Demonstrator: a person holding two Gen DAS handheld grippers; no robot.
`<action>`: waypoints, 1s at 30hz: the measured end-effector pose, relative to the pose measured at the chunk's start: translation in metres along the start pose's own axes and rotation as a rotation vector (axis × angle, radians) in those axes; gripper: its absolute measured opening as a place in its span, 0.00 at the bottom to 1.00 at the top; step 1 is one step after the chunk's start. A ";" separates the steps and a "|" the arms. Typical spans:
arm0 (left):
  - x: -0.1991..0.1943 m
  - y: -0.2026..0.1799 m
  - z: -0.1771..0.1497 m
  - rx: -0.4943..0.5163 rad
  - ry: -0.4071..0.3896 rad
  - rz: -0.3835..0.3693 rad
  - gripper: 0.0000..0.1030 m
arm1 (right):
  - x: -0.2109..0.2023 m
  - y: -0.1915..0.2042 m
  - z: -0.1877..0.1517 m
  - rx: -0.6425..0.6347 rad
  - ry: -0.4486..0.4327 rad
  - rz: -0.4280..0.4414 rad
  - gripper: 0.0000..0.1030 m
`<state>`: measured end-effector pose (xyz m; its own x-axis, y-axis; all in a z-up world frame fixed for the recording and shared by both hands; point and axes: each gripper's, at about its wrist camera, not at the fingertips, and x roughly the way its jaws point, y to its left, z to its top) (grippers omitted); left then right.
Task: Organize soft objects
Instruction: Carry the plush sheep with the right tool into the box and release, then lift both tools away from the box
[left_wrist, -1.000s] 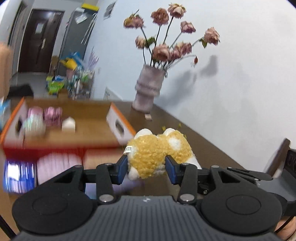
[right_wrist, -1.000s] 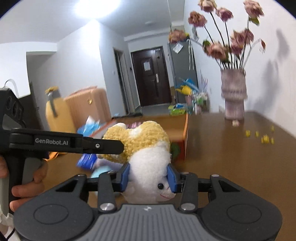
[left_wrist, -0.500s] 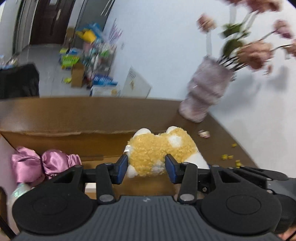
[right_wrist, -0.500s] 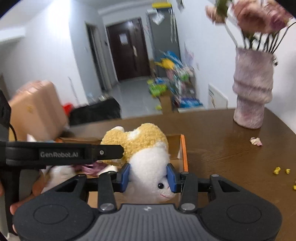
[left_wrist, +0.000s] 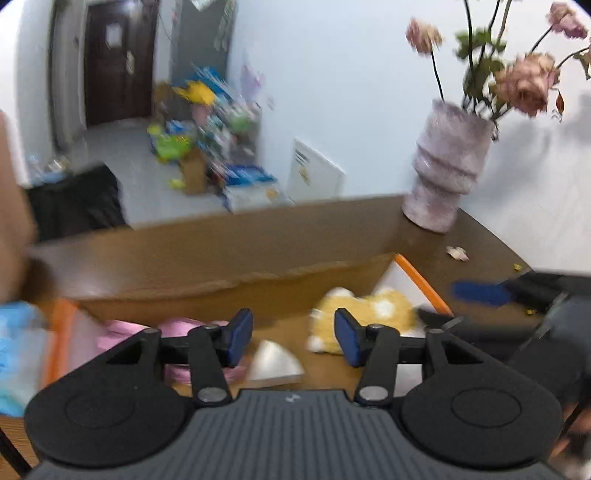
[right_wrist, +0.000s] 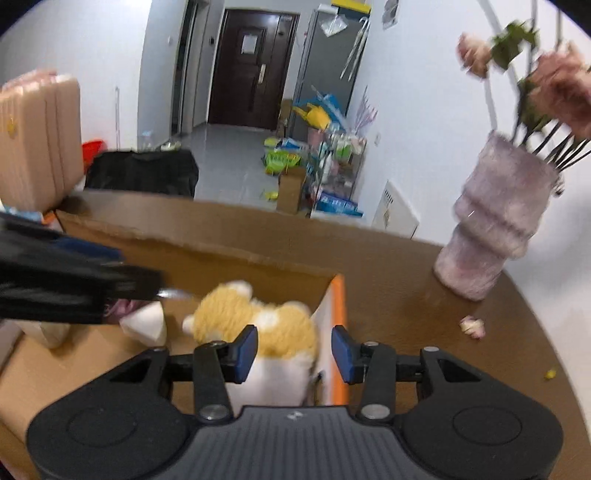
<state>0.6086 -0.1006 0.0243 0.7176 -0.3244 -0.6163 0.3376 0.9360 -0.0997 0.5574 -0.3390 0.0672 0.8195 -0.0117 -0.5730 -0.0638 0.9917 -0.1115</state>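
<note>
A yellow and white plush toy (left_wrist: 365, 310) lies loose inside the open cardboard box (left_wrist: 221, 280), by its orange-edged right wall. My left gripper (left_wrist: 293, 338) hangs over the box floor just left of the toy; its jaws are opening with nothing between them. In the right wrist view the same plush toy (right_wrist: 255, 321) sits low in the box (right_wrist: 229, 254), behind the left pad of my right gripper (right_wrist: 293, 350). The right pad stands clear of it, with the orange wall showing in the gap. The left gripper's dark body (right_wrist: 74, 284) crosses in from the left.
Pink satin items (left_wrist: 177, 328) and a white wedge-shaped piece (left_wrist: 273, 363) lie in the box. A fuzzy vase with dried roses (left_wrist: 447, 173) stands on the brown table to the right. A light blue pack (left_wrist: 14, 350) is at the far left.
Both grippers carried the plush toy over the box. The left jaws have spread and let it go, and it now sits lower, in the box's right corner.
</note>
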 end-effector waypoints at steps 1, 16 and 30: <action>-0.015 0.003 0.003 0.007 -0.024 0.025 0.54 | -0.010 -0.007 0.006 0.002 -0.020 0.004 0.42; -0.247 0.019 -0.071 -0.026 -0.466 0.349 0.93 | -0.223 -0.053 -0.045 0.111 -0.485 0.099 0.96; -0.327 -0.009 -0.145 0.034 -0.559 0.351 1.00 | -0.294 -0.016 -0.103 0.135 -0.521 0.101 0.97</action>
<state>0.2827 0.0166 0.1130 0.9936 -0.0308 -0.1085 0.0378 0.9973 0.0634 0.2589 -0.3649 0.1540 0.9888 0.1158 -0.0938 -0.1116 0.9926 0.0480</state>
